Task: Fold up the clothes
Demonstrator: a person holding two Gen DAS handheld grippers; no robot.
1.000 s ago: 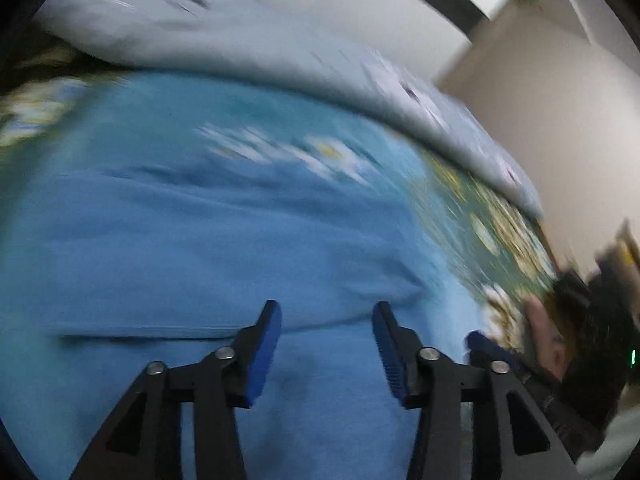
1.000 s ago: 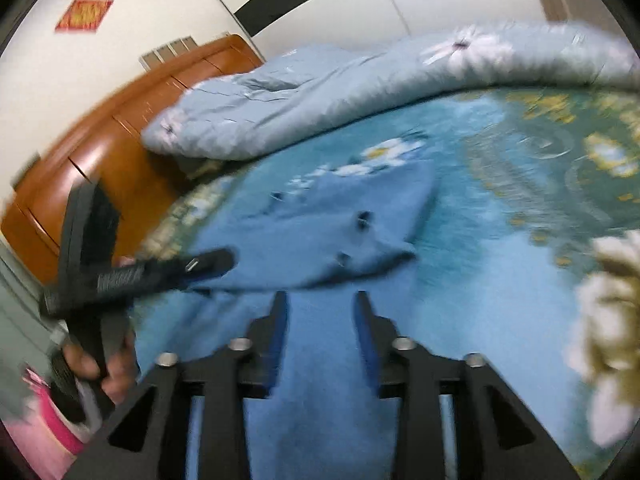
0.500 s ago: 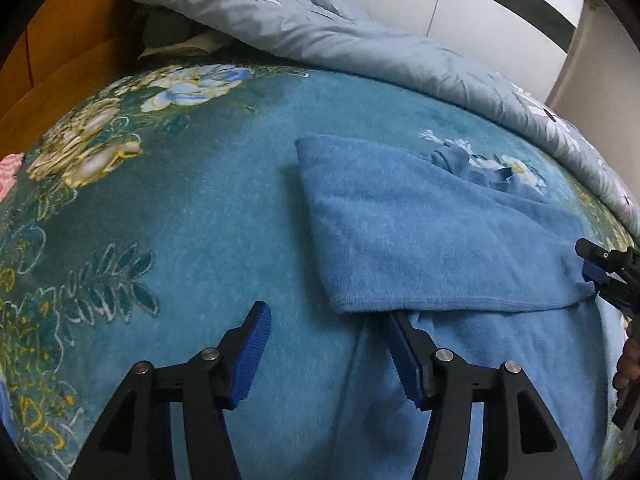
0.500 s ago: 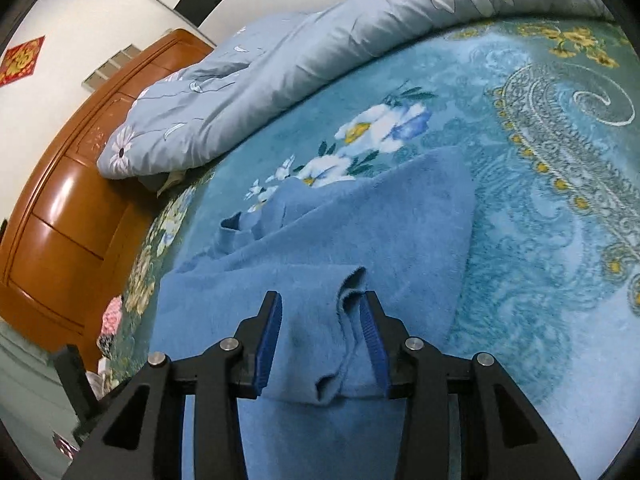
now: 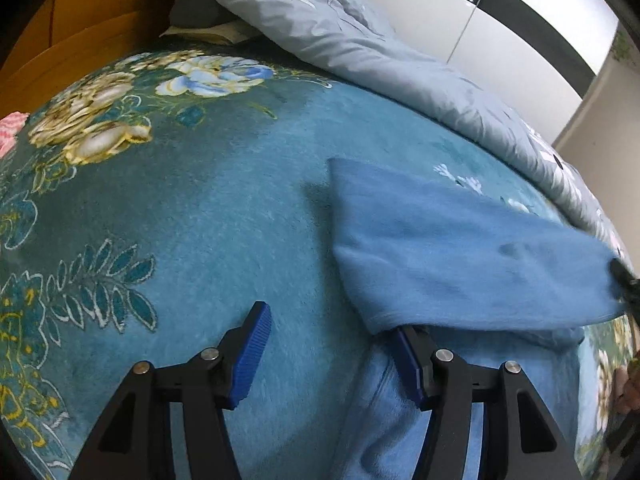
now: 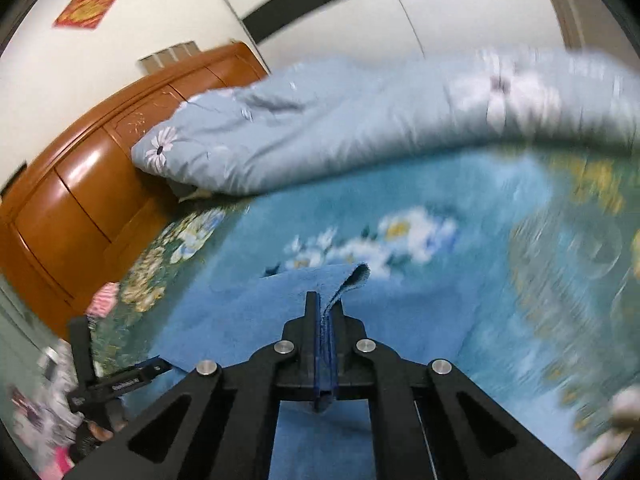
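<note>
Left gripper [image 5: 326, 350]: jaws spread and pinching nothing; bare floral bedspread [image 5: 192, 220] lies between them; its right finger [image 5: 408, 356] is tucked under the near edge of the blue garment [image 5: 460, 256], which lies ahead and to the right of the jaws.

Blue garment: one layer already laid over another, so a first fold looks made; the fold is loose and uneven, and squaring up and further folds look to remain.

Right gripper [image 6: 323, 320]: jaws pressed together, pinching a corner of the garment's edge [image 6: 348, 284]; the cloth rises just ahead of the tips; the rest spreads below and left.

Grey quilt [image 6: 320, 128]: bunched well beyond both jaws.
</note>
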